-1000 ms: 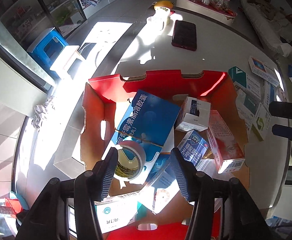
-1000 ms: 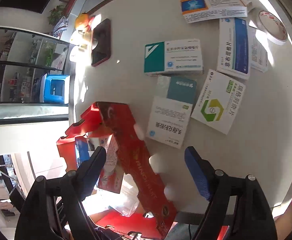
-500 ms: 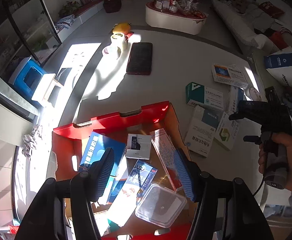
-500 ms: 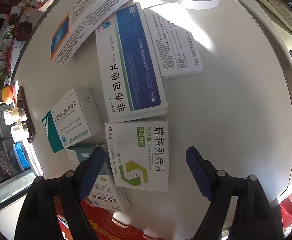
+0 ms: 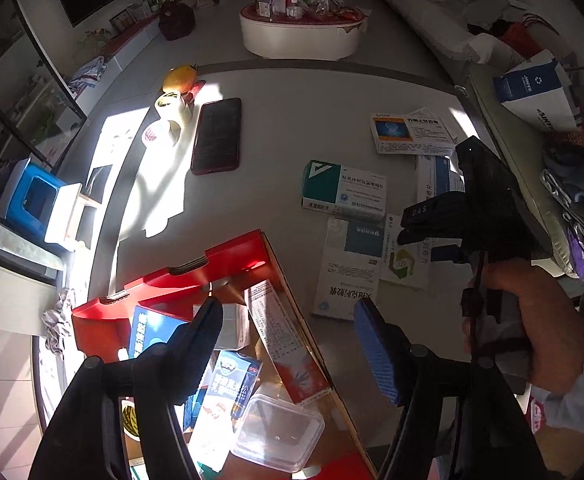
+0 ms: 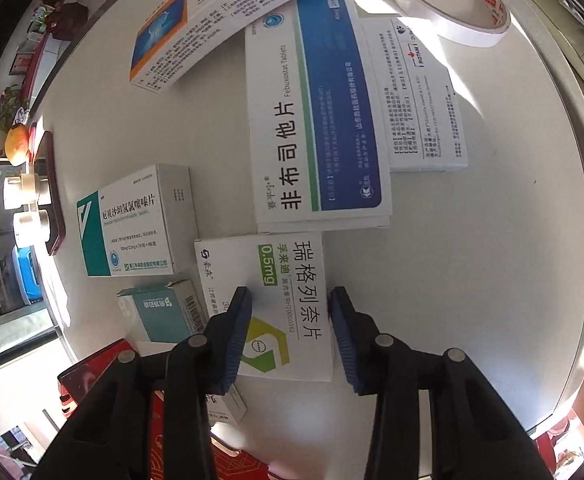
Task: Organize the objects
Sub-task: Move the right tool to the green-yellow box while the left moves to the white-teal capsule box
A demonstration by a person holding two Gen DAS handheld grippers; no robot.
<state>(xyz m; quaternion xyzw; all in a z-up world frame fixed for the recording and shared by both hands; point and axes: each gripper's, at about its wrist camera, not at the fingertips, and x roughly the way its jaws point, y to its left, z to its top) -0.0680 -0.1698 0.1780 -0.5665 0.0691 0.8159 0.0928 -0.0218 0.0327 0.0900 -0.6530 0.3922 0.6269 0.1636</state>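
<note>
A: What does the right gripper (image 6: 289, 320) hold?
B: Its jaws have just been closing and now clamp a flat white box (image 6: 281, 304) with a green hexagon logo, low in the middle of the frame, lying on the white table (image 6: 472, 280).
A: And the left gripper (image 5: 292, 344)?
B: Its jaws have just been opening; nothing is between them. It hangs over the red cardboard box (image 5: 195, 276) at the lower left, which has medicine packs inside.
</note>
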